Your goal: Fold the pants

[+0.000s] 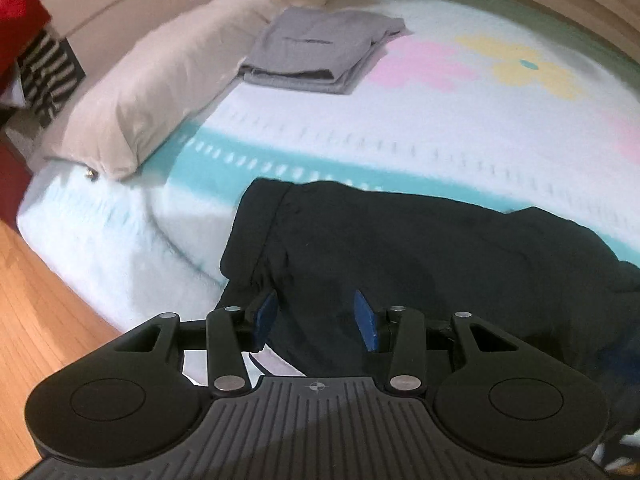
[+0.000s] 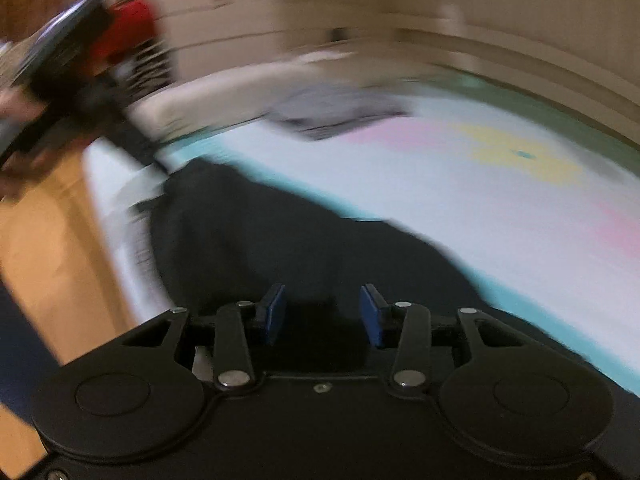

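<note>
Your black pants (image 1: 400,248) lie along the near edge of the bed (image 1: 400,132), straight ahead of and under both grippers, long axis running left to right with the waistband end to your left. Your left gripper (image 1: 316,316) hovers over that waistband end, jaws spread wide with nothing held; your right gripper (image 2: 322,312) is likewise wide open and empty over the dark cloth, though its view is blurred. The bed wears a pale flowered cover; a beige pillow (image 1: 160,80) and folded grey pants (image 1: 316,52) sit well beyond, wooden floor (image 1: 44,312) to your left.
</note>
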Tool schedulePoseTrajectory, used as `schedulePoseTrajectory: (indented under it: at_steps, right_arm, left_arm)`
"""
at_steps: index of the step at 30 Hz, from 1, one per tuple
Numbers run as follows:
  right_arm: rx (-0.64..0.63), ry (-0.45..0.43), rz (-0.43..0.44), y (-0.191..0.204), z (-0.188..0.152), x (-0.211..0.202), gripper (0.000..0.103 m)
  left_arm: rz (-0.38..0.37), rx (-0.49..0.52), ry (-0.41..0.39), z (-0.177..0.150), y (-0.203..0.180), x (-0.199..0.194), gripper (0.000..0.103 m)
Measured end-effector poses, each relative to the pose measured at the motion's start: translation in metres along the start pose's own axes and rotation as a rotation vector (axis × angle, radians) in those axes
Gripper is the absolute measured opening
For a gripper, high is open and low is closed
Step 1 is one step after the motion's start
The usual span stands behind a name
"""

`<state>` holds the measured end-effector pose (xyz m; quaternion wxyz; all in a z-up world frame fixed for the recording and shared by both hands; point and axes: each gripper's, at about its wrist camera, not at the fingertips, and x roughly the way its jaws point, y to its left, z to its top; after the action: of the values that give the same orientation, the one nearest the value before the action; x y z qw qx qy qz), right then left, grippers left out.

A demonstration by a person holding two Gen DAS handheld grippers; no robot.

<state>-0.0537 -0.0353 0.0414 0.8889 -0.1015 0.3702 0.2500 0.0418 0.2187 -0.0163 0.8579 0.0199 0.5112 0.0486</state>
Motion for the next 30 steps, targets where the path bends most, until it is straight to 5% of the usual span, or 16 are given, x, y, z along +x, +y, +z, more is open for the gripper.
schedulePoseTrajectory:
  at_steps: [8, 20, 21, 24, 30]
  right_arm:
    - [-0.204, 0.017, 0.14, 0.078, 0.006, 0.059, 0.05]
    - [-0.349, 0.031, 0.147, 0.108, -0.01, 0.087, 0.052]
    - [-0.363, 0.035, 0.138, 0.109, -0.009, 0.09, 0.049]
    - [-0.398, 0.027, 0.108, 0.113, -0.014, 0.093, 0.014]
    - [-0.315, 0.013, 0.182, 0.109, -0.007, 0.081, 0.004]
  left_arm:
    - [-0.02, -0.007, 0.053, -0.007, 0.014, 0.016, 0.041]
    - [-0.025, -0.017, 0.054, -0.006, 0.021, 0.019, 0.041]
    - [-0.028, -0.019, 0.051, -0.006, 0.02, 0.019, 0.041]
    - [-0.029, -0.014, 0.037, -0.006, 0.019, 0.017, 0.041]
    - [-0.03, 0.003, 0.018, -0.007, 0.015, 0.016, 0.041]
